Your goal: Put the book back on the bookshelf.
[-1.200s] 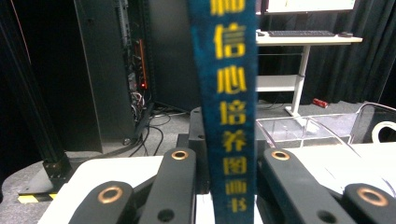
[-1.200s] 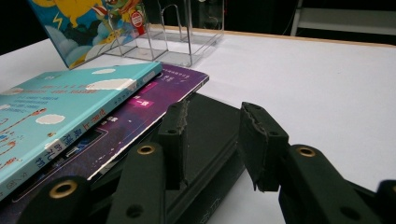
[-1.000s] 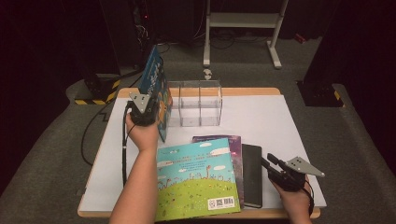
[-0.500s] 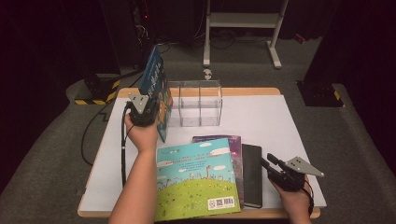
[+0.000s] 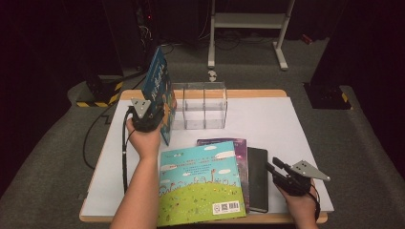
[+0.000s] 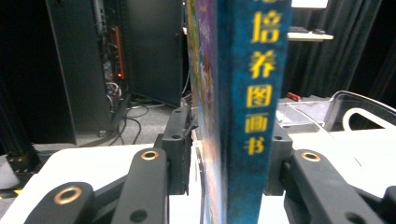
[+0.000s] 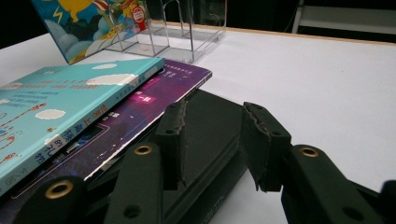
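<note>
A blue picture book [image 5: 160, 88] stands upright on its edge, against the left end of a clear acrylic divider rack [image 5: 198, 105]. My left gripper [image 5: 155, 114] straddles its spine [image 6: 252, 93]. The jaws have just been opening, and a thin gap shows between the left pad [image 6: 180, 140] and the cover. Near the table's front right corner, my right gripper [image 5: 276, 168] is open, its tips at the right edge of a flat black book [image 5: 258, 179]. That black cover [image 7: 210, 116] lies behind the gripper [image 7: 215, 135], with nothing between its pads.
A turquoise-and-green picture book [image 5: 200, 181] lies flat at the front, on top of a purple book [image 5: 239, 148], with the black book beside them. The white tabletop [image 5: 286, 124] is bare to the right of the rack. A cable [image 5: 125, 157] trails along the left forearm.
</note>
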Available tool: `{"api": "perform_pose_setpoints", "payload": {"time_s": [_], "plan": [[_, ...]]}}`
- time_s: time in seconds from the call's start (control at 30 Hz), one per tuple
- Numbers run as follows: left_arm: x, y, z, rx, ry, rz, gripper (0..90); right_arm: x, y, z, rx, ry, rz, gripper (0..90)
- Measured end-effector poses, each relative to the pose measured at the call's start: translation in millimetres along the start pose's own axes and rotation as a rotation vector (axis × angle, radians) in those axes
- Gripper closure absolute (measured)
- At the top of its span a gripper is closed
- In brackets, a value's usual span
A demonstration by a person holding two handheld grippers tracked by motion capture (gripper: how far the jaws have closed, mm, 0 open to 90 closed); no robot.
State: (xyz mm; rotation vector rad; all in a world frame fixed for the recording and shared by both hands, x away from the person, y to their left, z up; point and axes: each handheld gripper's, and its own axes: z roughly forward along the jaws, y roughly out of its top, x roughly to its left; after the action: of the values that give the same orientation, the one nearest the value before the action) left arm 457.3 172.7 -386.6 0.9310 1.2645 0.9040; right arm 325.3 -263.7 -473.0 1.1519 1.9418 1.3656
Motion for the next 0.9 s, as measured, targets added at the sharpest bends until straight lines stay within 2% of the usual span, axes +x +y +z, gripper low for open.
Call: {"api": "perform_pose_setpoints", "payload": {"time_s": [0.13, 0.5, 0.77, 0.83, 0.9], "plan": [[-1.6, 0.9, -2.6, 0.005, -0.020, -0.019, 60.2, 0.4, -0.3, 0.6, 0.002, 0.000, 0.000, 60.6], [0.1, 3.7, -10.5, 0.023, -0.051, -0.008, 53.9, 1.6, -0.9, 2.3, 0.008, 0.003, -0.006, 60.6], [4.7, 3.8, -18.3, 0.058, -0.079, -0.008, 47.8, 2.8, -1.6, 3.6, 0.012, 0.004, -0.008, 60.6], [5.3, 2.6, -20.0, 0.078, -0.081, 0.010, 46.1, 3.0, -1.8, 3.8, 0.014, 0.003, -0.010, 60.6], [6.3, 1.5, -22.0, 0.100, -0.090, 0.008, 45.3, 2.9, -1.9, 4.0, 0.014, 0.003, -0.010, 60.6]]}}
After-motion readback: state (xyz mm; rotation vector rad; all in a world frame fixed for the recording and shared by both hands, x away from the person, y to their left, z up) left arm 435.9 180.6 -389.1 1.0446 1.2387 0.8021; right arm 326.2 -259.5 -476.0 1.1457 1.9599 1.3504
